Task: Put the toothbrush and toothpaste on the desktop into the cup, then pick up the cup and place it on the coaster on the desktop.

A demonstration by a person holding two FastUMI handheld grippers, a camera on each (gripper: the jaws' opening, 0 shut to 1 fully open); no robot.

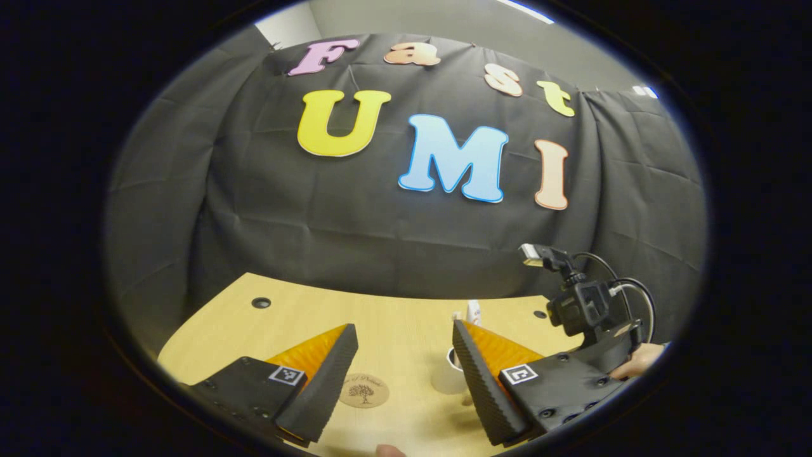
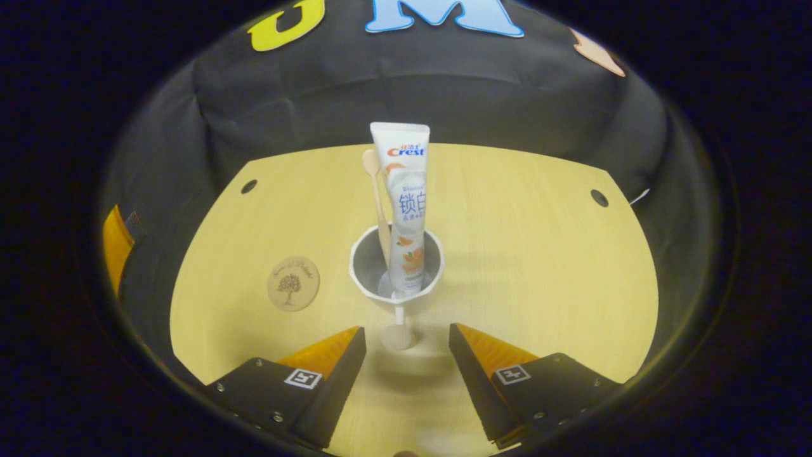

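Tongs (image 1: 403,355) hide cup (image 1: 446,377) (partly).

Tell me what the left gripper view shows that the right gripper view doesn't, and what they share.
Left gripper view alone: the right gripper's camera with its cables, and a hand holding that gripper.

Right gripper view alone: inside the cup, the toothpaste and toothbrush standing upright, cup apart from the coaster.

Both: desktop, coaster, cup, toothpaste top, each view's own fingers spread apart and holding nothing.

left gripper (image 1: 405,355): black body, small screws, square black-and-white marker on each finger
right gripper (image 2: 406,355): same build; black camera, looped black cables
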